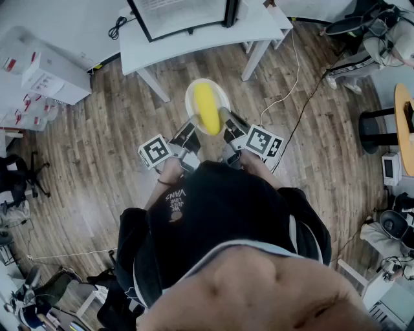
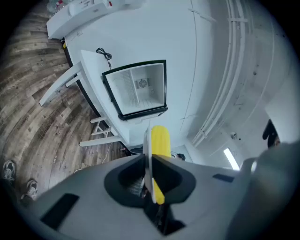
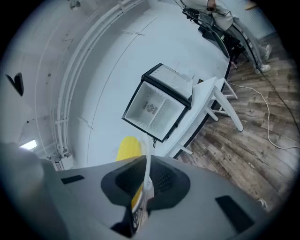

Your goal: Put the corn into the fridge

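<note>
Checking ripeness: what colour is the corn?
The corn is yellow, clearest in the head view.

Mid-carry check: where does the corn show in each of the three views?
Head view: corn upper centre, lying on the plate.
Left gripper view: corn lower centre, right of the plate's edge-on rim.
Right gripper view: corn lower left of centre, left of that rim.
Shared landmark: the open fridge on the white table.

Dressed in a black short-sleeved shirt point(image 1: 223, 207) with small white lettering point(image 1: 175, 199) near the left shoulder, and a thin dark band point(image 1: 162, 183) at the left wrist. Fitted with a left gripper point(image 1: 192, 127) and a right gripper point(image 1: 228, 123) in smooth grey shells with black recesses, each bearing a white cube point(image 1: 155, 151) printed with black square markers.
</note>
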